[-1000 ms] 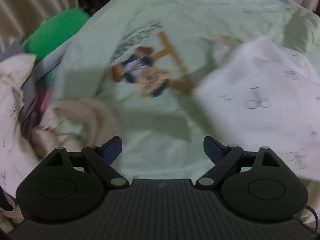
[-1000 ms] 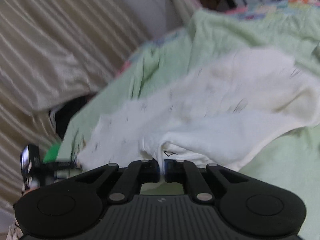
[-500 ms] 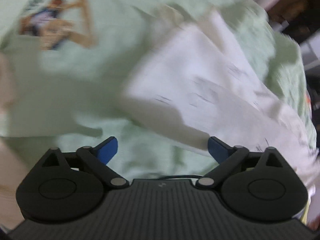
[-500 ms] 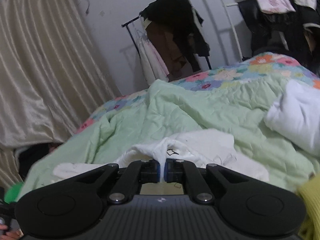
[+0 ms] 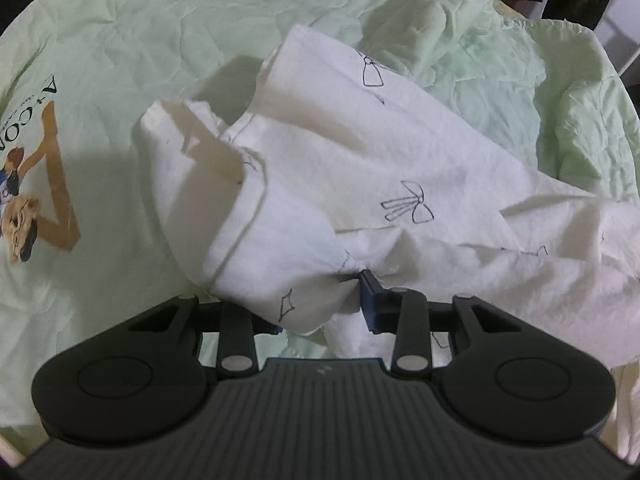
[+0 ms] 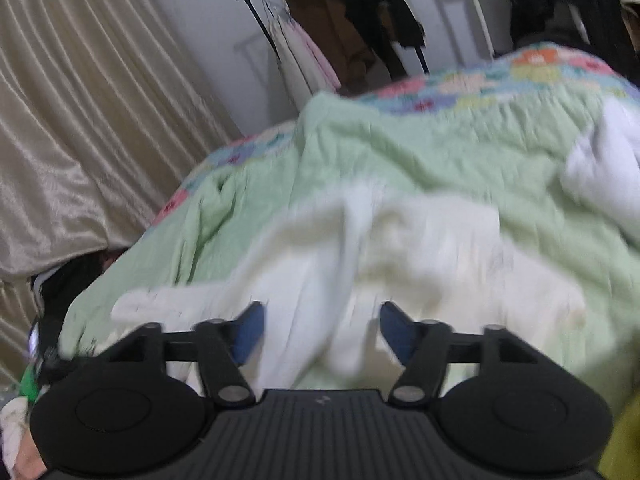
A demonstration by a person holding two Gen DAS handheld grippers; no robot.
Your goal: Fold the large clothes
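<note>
A white garment printed with small black bows point(image 5: 360, 184) lies crumpled on a light green quilt point(image 5: 168, 40). My left gripper point(image 5: 320, 304) is shut on a bunched fold of this garment, and the cloth drapes over and hides the left finger. In the right wrist view the same white garment point(image 6: 400, 248) lies blurred on the quilt point(image 6: 440, 152). My right gripper point(image 6: 320, 328) is open, its blue pads point(image 6: 248, 332) either side of a ridge of the cloth without pinching it.
A cartoon print with brown lettering point(image 5: 36, 184) is on the quilt at the left. Beige curtains point(image 6: 80, 140) hang at the left. A clothes rack with dark garments point(image 6: 340, 32) stands behind the bed. Another white item point(image 6: 608, 176) lies at the right, a yellow-green one point(image 6: 624, 440) at lower right.
My left gripper went from open to shut on the white garment. My right gripper, shut on the garment before, has opened and let it go. Both views have shifted.
</note>
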